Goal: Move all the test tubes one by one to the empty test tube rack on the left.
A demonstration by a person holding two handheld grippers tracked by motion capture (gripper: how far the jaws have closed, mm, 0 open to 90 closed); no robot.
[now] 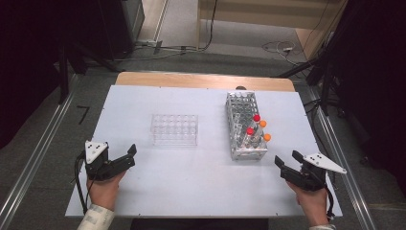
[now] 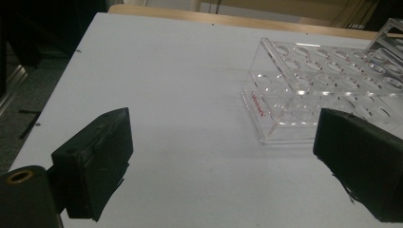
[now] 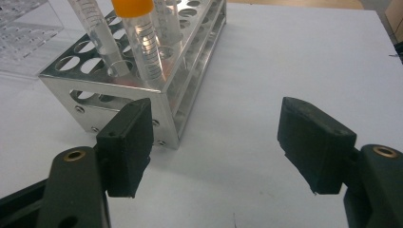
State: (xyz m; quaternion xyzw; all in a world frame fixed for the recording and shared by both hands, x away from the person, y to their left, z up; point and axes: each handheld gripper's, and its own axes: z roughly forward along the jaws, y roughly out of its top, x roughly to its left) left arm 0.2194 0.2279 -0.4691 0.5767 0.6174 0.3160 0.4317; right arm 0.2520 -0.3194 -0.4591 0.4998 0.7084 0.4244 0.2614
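A metal tube rack (image 1: 237, 125) stands right of the table's middle, holding several capped tubes at its near end: red caps (image 1: 256, 118) and orange caps (image 1: 267, 137). A clear acrylic rack (image 1: 174, 129) with no tubes in it sits to its left. My left gripper (image 1: 130, 156) rests open at the near left, nothing between its jaws. In the left gripper view the left gripper (image 2: 223, 161) faces the clear rack (image 2: 328, 85). My right gripper (image 1: 287, 159) is open at the near right, just short of the metal rack (image 3: 142, 80) and an orange-capped tube (image 3: 138, 33).
The white tabletop (image 1: 201, 177) has bare room between the two hands and along its left side. Its wooden far edge (image 1: 201, 79) borders a floor with cables. Metal rails run down both sides of the table.
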